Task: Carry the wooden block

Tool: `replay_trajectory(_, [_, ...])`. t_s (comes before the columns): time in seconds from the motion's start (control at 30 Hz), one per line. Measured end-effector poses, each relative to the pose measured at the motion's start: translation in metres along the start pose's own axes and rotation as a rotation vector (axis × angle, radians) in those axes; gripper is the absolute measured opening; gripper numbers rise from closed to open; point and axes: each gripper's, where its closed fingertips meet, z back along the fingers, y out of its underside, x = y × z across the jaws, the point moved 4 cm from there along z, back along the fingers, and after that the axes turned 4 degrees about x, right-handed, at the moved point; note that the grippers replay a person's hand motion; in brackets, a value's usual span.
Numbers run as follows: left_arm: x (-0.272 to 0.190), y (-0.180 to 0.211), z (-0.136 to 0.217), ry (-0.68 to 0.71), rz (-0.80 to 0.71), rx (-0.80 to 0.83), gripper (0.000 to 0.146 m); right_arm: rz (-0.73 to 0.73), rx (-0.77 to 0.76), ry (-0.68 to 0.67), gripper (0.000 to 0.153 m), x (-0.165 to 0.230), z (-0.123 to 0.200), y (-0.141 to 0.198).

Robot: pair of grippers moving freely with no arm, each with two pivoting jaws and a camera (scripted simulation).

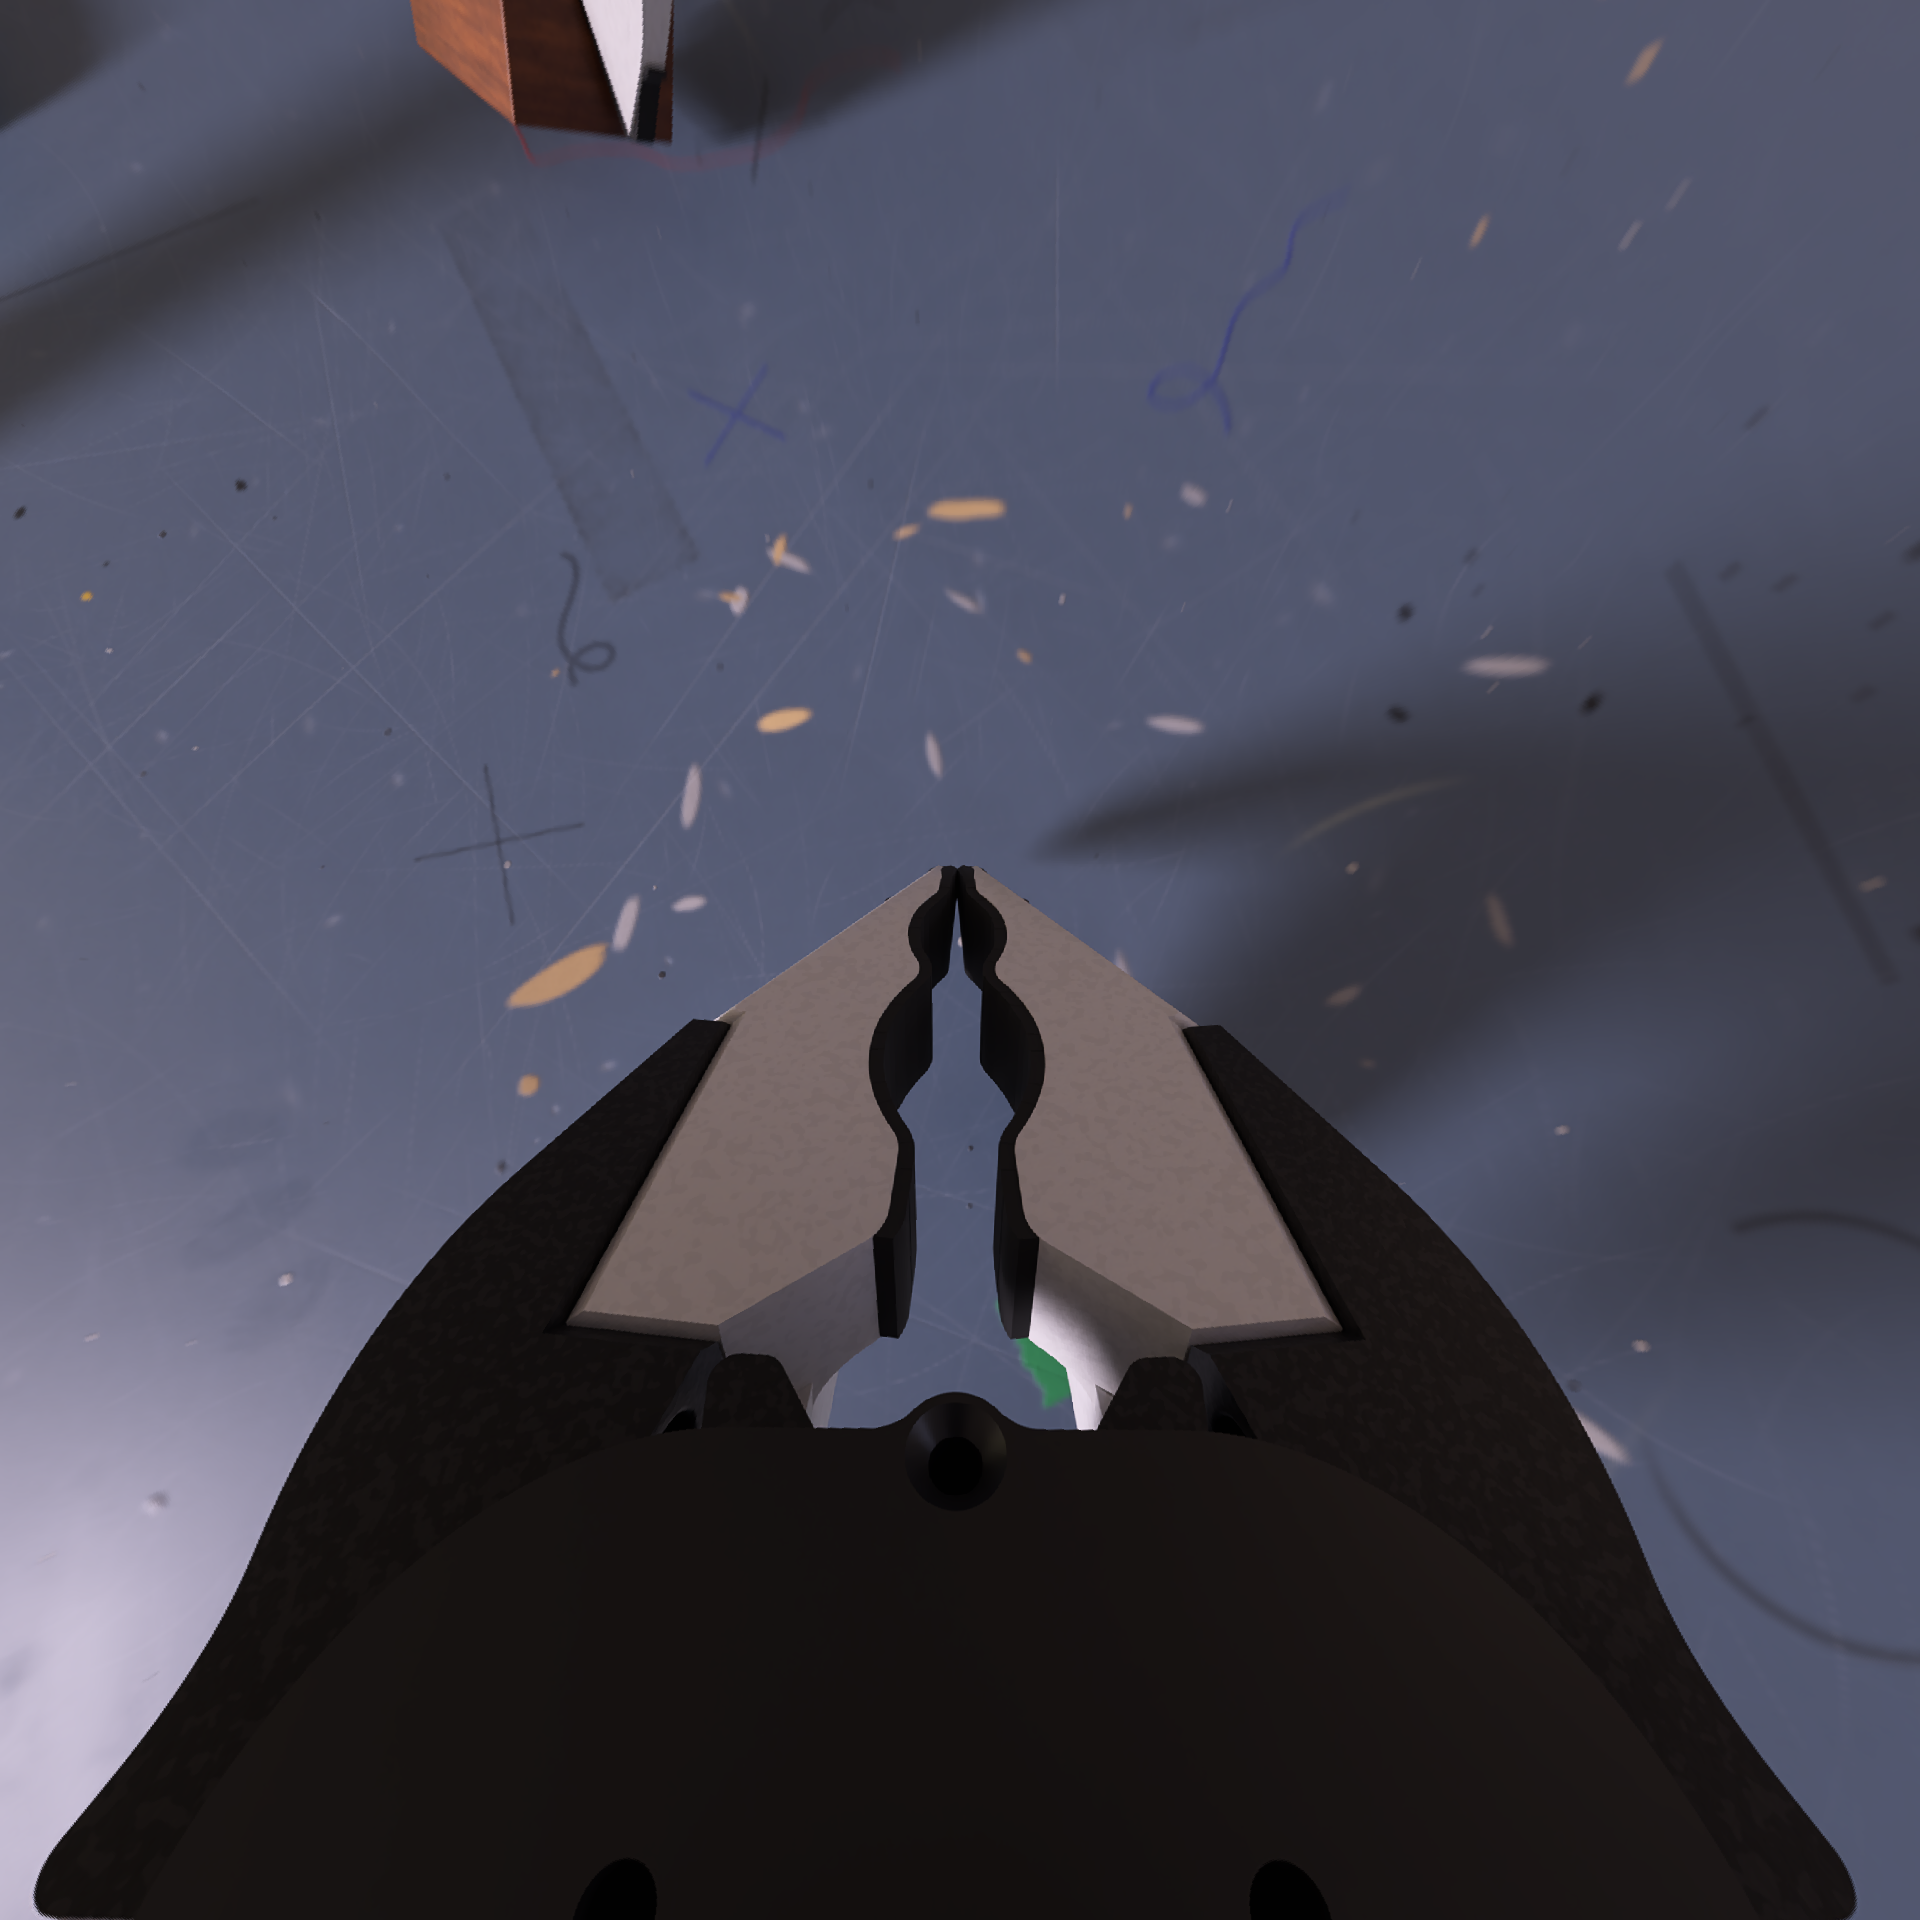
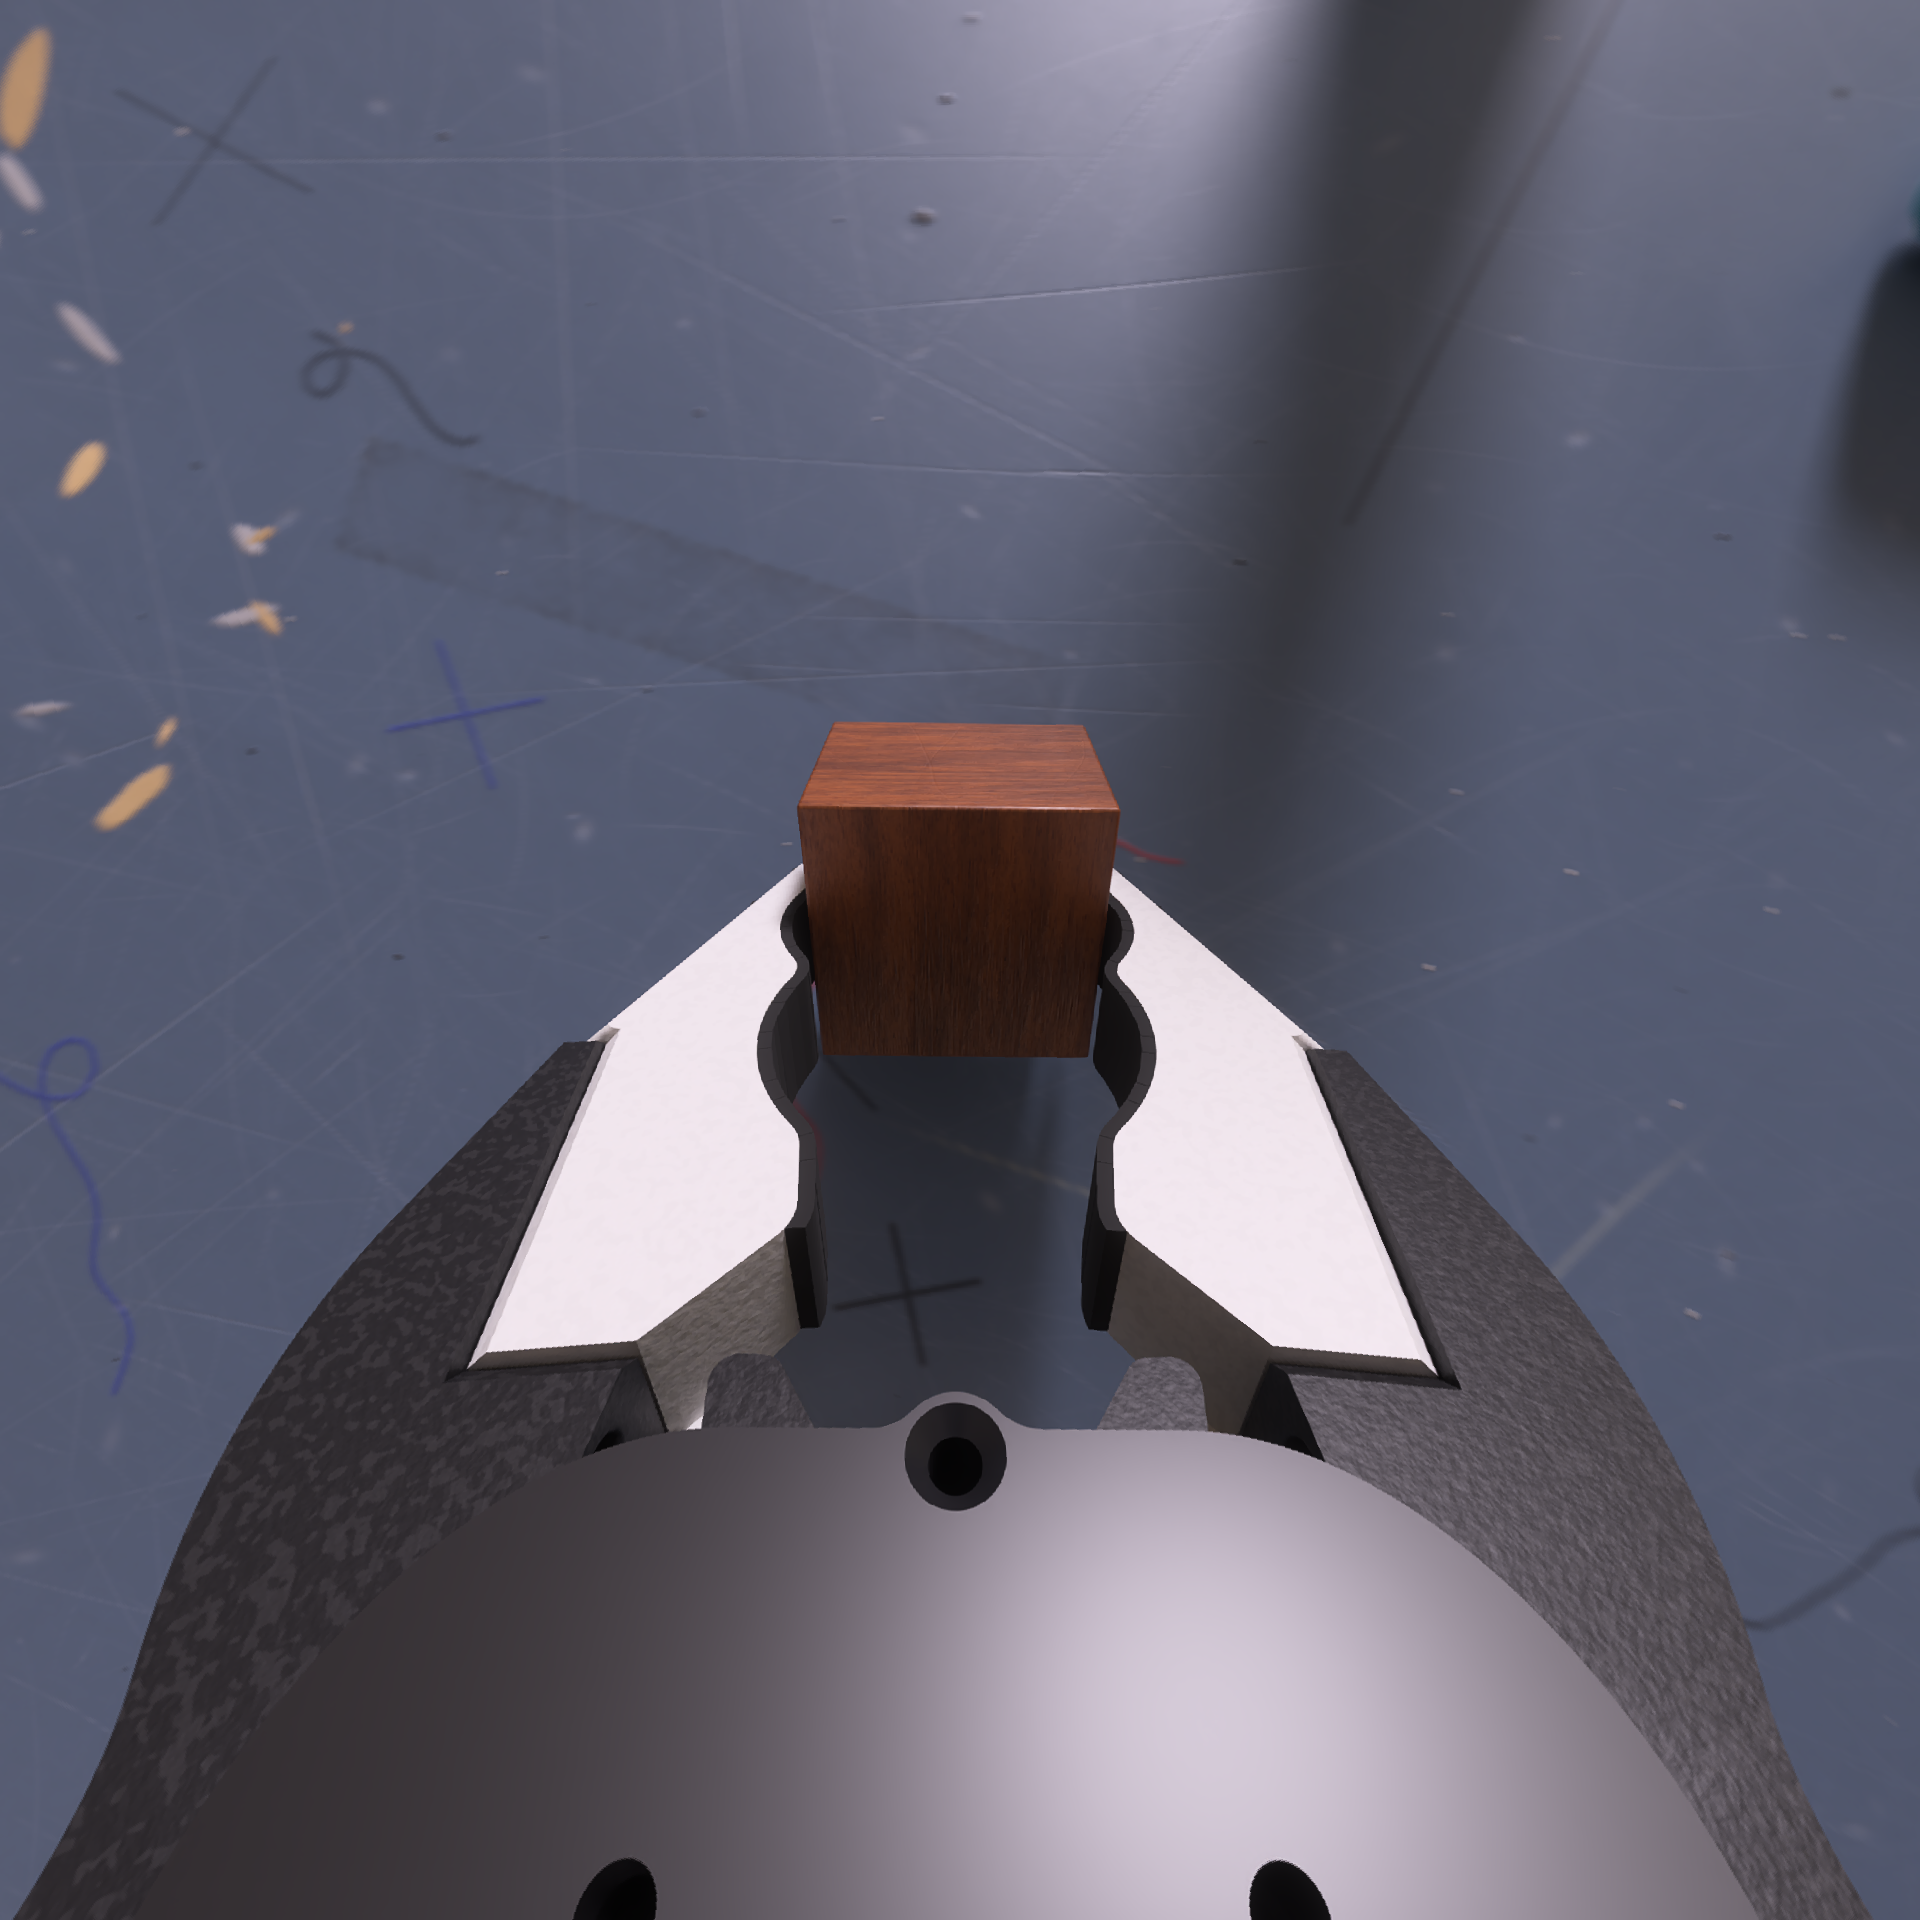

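Observation:
The wooden block (image 2: 954,894) is a reddish-brown cube held between the fingertips of my right gripper (image 2: 956,883), which is shut on its two sides; the block hangs above the blue-grey table, its shadow beneath it. In the left wrist view the block (image 1: 520,57) shows at the top edge with one white finger (image 1: 623,52) of the right gripper against it. My left gripper (image 1: 956,878) is shut and empty, its tips touching, well short of the block.
The blue-grey table (image 1: 1351,312) is scratched, with drawn crosses, squiggles and pale and orange flecks. A faint grey strip (image 2: 644,571) lies beyond the block. A dark blurred object (image 2: 1886,416) sits at the right edge. A small green patch (image 1: 1042,1371) shows under the left gripper.

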Motion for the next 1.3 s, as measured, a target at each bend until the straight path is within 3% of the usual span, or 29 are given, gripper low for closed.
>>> replay_trajectory(0.13, [-0.005, 0.0, -0.006, -0.069, -0.101, 0.09, 0.0, 0.06, -0.02, 0.0, 0.051, 0.018, -0.012, -0.016])
replay_trajectory(0.3, [-0.01, -0.003, -0.008, -0.055, -0.114, 0.093, 0.0, -0.105, -0.005, 0.015, 0.051, -0.038, -0.017, -0.019])
replay_trajectory(0.4, [-0.011, -0.002, -0.008, -0.023, -0.084, 0.072, 0.0, -0.009, 0.082, -0.035, 0.051, -0.008, -0.009, -0.01])
replay_trajectory(0.5, [-0.01, -0.003, -0.008, 0.001, -0.079, 0.072, 0.0, 0.132, 0.102, -0.06, 0.051, 0.025, -0.016, -0.03])
replay_trajectory(0.6, [-0.014, -0.005, -0.01, 0.013, -0.09, 0.072, 0.0, 0.04, 0.056, -0.017, 0.051, -0.008, -0.03, -0.051])
replay_trajectory(0.7, [-0.014, -0.005, -0.009, 0.004, -0.093, 0.07, 0.0, -0.077, 0.064, 0.012, 0.051, -0.045, -0.026, -0.038])
replay_trajectory(0.83, [-0.017, -0.005, -0.009, 0.032, -0.091, 0.071, 0.0, 0.05, 0.176, -0.089, 0.051, 0.004, -0.009, -0.015])
replay_trajectory(0.93, [-0.022, -0.006, -0.009, 0.056, -0.098, 0.081, 0.0, 0.171, 0.188, -0.082, 0.051, 0.026, -0.016, -0.032])
replay_trajectory(1.03, [-0.026, -0.007, -0.009, 0.055, -0.114, 0.078, 0.0, 0.035, 0.128, -0.022, 0.051, -0.015, -0.028, -0.047])
replay_trajectory(1.13, [-0.026, -0.007, -0.009, 0.055, -0.113, 0.08, 0.0, -0.058, 0.155, -0.001, 0.051, -0.039, -0.019, -0.027])
replay_trajectory(1.23, [-0.026, -0.007, -0.009, 0.065, -0.108, 0.08, 0.0, 0.053, 0.244, -0.075, 0.051, -0.002, -0.007, -0.013])
replay_trajectory(1.3, [-0.026, -0.007, -0.009, 0.072, -0.106, 0.079, 0.0, 0.15, 0.237, -0.091, 0.051, 0.019, -0.012, -0.024])
